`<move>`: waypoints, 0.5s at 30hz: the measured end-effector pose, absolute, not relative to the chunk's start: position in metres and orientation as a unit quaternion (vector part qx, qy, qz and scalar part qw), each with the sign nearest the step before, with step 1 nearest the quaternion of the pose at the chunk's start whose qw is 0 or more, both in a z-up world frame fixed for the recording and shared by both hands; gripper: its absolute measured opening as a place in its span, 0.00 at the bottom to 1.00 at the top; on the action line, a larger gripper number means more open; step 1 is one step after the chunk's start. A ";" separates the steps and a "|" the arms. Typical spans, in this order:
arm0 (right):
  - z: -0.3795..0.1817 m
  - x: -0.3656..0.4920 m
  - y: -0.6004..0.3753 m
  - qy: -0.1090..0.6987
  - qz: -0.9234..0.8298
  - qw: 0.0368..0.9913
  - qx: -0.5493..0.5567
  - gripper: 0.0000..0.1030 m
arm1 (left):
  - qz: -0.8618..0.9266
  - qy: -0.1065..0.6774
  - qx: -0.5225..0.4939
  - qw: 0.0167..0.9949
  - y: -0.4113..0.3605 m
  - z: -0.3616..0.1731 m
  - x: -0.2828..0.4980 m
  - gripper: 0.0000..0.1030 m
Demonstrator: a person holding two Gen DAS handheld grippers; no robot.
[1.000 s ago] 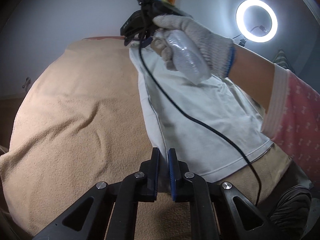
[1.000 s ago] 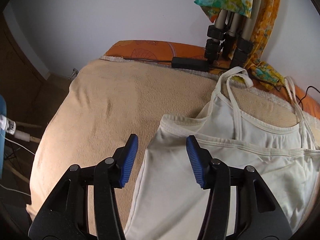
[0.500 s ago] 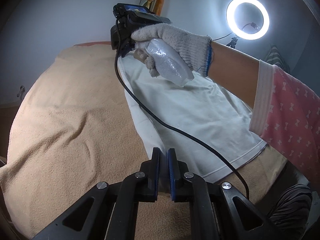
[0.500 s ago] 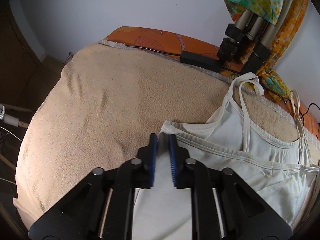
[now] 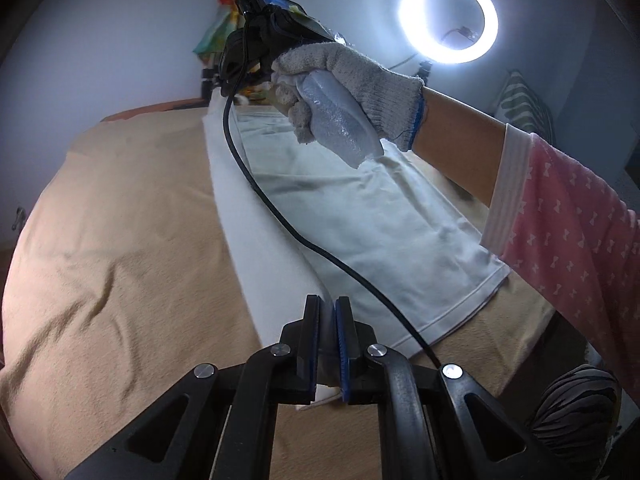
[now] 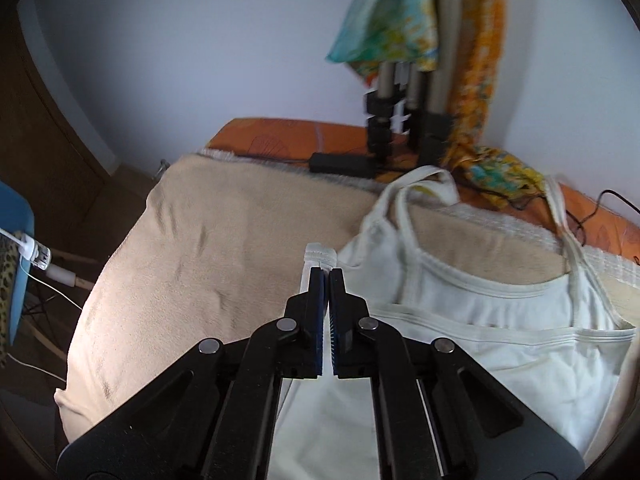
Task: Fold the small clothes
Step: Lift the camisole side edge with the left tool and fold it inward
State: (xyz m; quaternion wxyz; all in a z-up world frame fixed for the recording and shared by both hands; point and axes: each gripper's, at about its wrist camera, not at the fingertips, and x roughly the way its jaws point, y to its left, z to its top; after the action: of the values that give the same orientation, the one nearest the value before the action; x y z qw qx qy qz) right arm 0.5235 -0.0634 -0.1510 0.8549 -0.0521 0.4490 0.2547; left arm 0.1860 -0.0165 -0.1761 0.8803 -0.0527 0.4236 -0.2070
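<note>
A white camisole [image 5: 360, 216] with thin straps lies on a beige blanket [image 5: 120, 248]. My left gripper [image 5: 327, 312] is shut on its bottom left hem corner and holds that edge raised. My right gripper [image 6: 325, 276] is shut on the camisole's [image 6: 500, 320] upper left corner by the armhole and lifts it off the blanket [image 6: 224, 248]. In the left wrist view the right gripper [image 5: 236, 84] shows at the far end of the lifted edge, held by a gloved hand [image 5: 348, 80]. The straps [image 6: 404, 204] lie toward the wall.
A tripod with bright patterned cloth [image 6: 404, 80] stands at the back wall by a black adapter [image 6: 340, 162] on an orange cover. A ring light [image 5: 448, 16] glows at the right. A black cable [image 5: 280, 216] hangs over the camisole. A blue chair [image 6: 16, 240] stands left.
My right gripper closed on the camisole's upper left corner and lifted it. My left gripper stayed shut on the hem corner, and the garment's whole left edge has risen off the blanket.
</note>
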 end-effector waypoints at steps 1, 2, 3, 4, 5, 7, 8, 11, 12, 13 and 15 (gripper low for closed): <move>-0.150 0.522 -0.075 0.446 0.252 0.857 -0.049 0.03 | -0.214 0.425 -0.050 0.878 -0.023 -0.176 0.188 0.05; -0.149 0.518 -0.085 0.445 0.249 0.859 -0.048 0.03 | -0.221 0.427 -0.047 0.876 -0.030 -0.177 0.190 0.05; -0.150 0.518 -0.094 0.444 0.244 0.861 -0.047 0.03 | -0.227 0.427 -0.042 0.874 -0.037 -0.177 0.192 0.05; -0.151 0.519 -0.103 0.445 0.239 0.862 -0.046 0.03 | -0.232 0.428 -0.037 0.873 -0.044 -0.177 0.193 0.05; -0.152 0.520 -0.110 0.447 0.233 0.863 -0.046 0.03 | -0.237 0.428 -0.033 0.872 -0.051 -0.178 0.195 0.05; -0.158 0.523 -0.124 0.451 0.224 0.863 -0.043 0.03 | -0.242 0.430 -0.026 0.869 -0.062 -0.180 0.200 0.05; -0.162 0.527 -0.129 0.453 0.219 0.863 -0.041 0.03 | -0.243 0.432 -0.026 0.868 -0.066 -0.182 0.202 0.05; -0.174 0.535 -0.136 0.458 0.207 0.863 -0.045 0.03 | -0.245 0.441 -0.024 0.863 -0.075 -0.188 0.209 0.05; -0.178 0.538 -0.137 0.460 0.204 0.863 -0.046 0.03 | -0.245 0.445 -0.021 0.861 -0.077 -0.190 0.210 0.05; -0.183 0.538 -0.141 0.463 0.200 0.862 -0.047 0.03 | -0.244 0.448 -0.019 0.860 -0.078 -0.192 0.211 0.05; -0.186 0.537 -0.145 0.460 0.200 0.864 -0.044 0.03 | -0.245 0.450 -0.013 0.859 -0.078 -0.193 0.210 0.05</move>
State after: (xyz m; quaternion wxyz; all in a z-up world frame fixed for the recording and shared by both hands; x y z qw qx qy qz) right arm 0.5371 -0.1448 -0.1864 0.8637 -0.0439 0.4603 0.2004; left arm 0.2102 -0.0784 -0.1930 0.8587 -0.0134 0.4500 -0.2451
